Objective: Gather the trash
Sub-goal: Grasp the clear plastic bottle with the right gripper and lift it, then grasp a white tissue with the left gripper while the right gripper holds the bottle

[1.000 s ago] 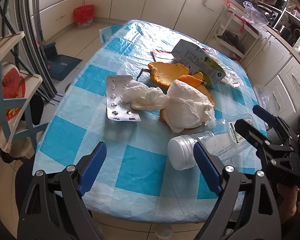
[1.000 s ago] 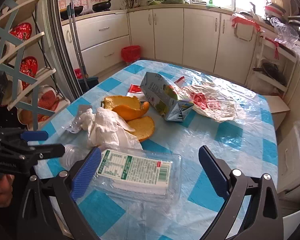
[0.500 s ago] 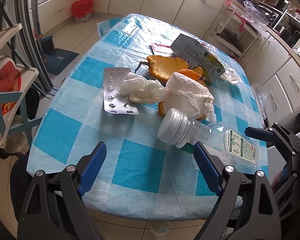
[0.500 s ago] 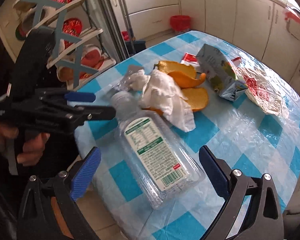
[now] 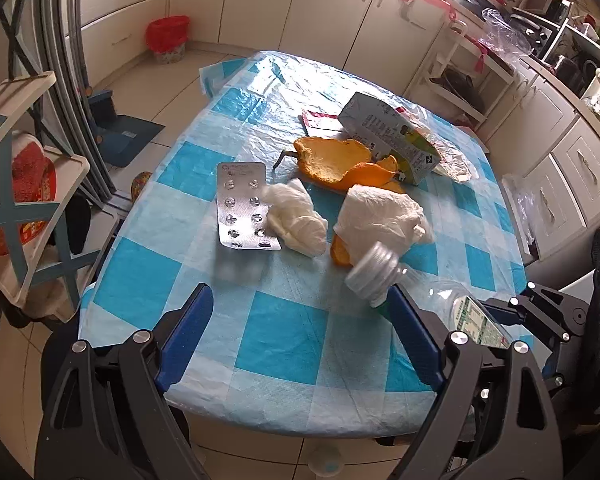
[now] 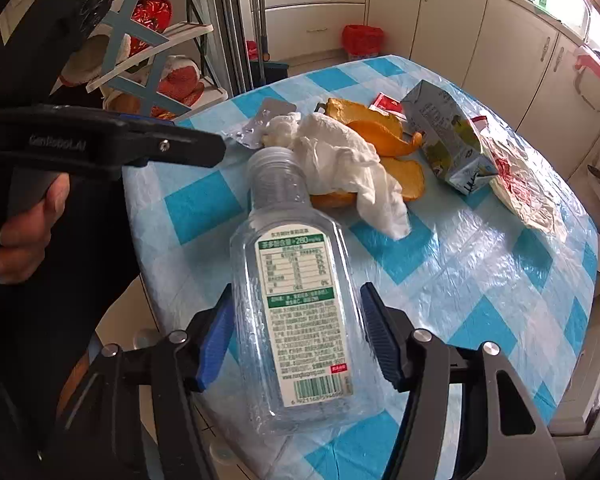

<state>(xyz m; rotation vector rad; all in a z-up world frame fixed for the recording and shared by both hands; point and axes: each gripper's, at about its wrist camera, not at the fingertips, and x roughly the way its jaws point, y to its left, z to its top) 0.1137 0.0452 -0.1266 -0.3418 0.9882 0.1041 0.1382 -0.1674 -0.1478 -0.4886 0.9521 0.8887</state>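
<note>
**Securing the empty plastic bottle at the table edge**

The right gripper (image 6: 296, 336) is closing its jaws around a clear plastic bottle (image 6: 296, 300) that lies on its side at the near edge of the table (image 6: 480, 264). The bottle sits between the blue pads with its label facing up and its capped neck pointing toward the crumpled tissue (image 6: 340, 160). The left pad appears to touch the bottle wall; the right pad looks just short of it, so the grip is judged not yet complete.

The left gripper (image 5: 300, 340) hovers over the near checked squares with its jaws spread wide and nothing between them.

Recommended handling:

1. Keep the pads centred on the flat labelled sides. The wall is thin and empty, so it will probably flex; close only until it stops slipping.
2. Lift straight up before turning away. The cap lies against the tissue and the orange peel (image 6: 384, 132), and a sideways pull may drag them.
3. Mind the table edge: the bottle's base is close to it and could roll off if nudged.

Remaining trash on the table: a blister pack (image 5: 242, 206), a second tissue wad (image 5: 296, 220), a juice carton (image 5: 392, 136), and a crumpled plastic wrapper (image 6: 520, 184).
</note>
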